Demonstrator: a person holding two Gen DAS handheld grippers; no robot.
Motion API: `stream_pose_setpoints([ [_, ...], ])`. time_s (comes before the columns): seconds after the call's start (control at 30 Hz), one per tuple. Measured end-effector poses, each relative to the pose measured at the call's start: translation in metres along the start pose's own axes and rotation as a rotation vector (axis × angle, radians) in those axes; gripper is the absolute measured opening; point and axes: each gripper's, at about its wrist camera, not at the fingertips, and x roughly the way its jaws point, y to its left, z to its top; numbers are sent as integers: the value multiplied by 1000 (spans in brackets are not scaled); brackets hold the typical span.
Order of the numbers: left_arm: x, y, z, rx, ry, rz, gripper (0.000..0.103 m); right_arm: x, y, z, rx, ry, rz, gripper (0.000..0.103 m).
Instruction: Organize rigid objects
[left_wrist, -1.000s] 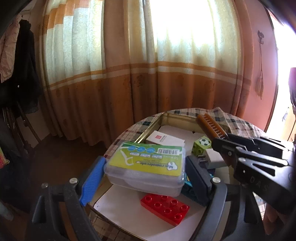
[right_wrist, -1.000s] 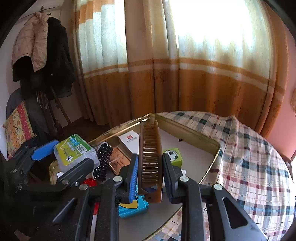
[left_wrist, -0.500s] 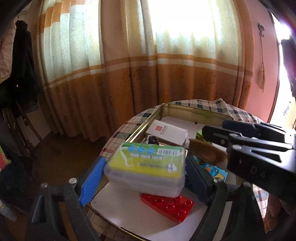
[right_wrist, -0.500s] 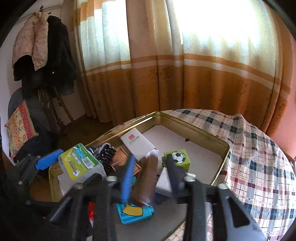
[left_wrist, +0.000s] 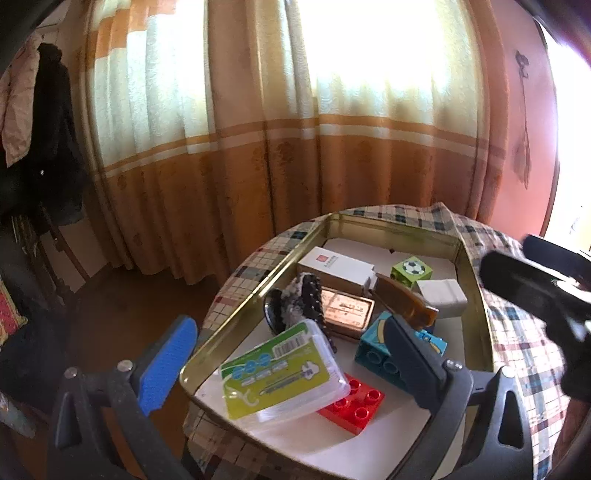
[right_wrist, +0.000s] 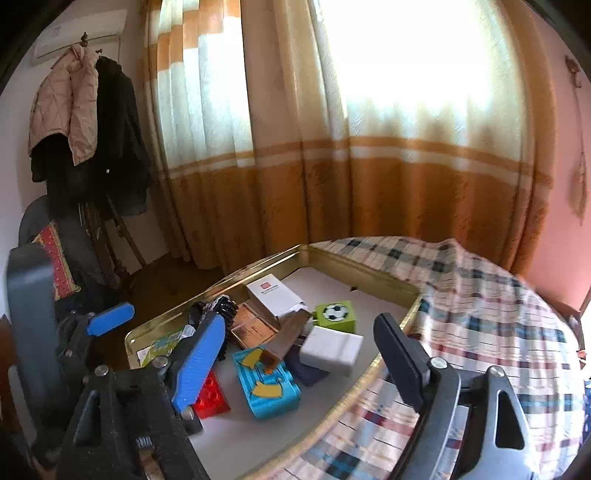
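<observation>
Left wrist view: left gripper (left_wrist: 291, 362) fingers spreading, nothing pinched; the green-lidded box (left_wrist: 282, 373) lies released, tilted on the red brick (left_wrist: 352, 404) inside the gold tray (left_wrist: 476, 295), probably just dumped there.

Right wrist view: right gripper (right_wrist: 299, 354) fingers opening, empty; the brown comb (right_wrist: 290, 334) leans across the blue toy (right_wrist: 266, 384), beside the white block (right_wrist: 330, 349).

No wording can be read. The clear plastic case (left_wrist: 282, 373) in the gold tray (left_wrist: 474, 295) bears a green label with a barcode and blurred print; the white box (left_wrist: 334, 267) behind it carries a small red square logo.
</observation>
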Motion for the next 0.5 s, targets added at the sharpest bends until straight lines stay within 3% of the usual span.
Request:
stream_pose_setpoints([
  [0.5,-35,25,20,-89,-46,-45,103,-34,3,13,19,-58,-41,93],
])
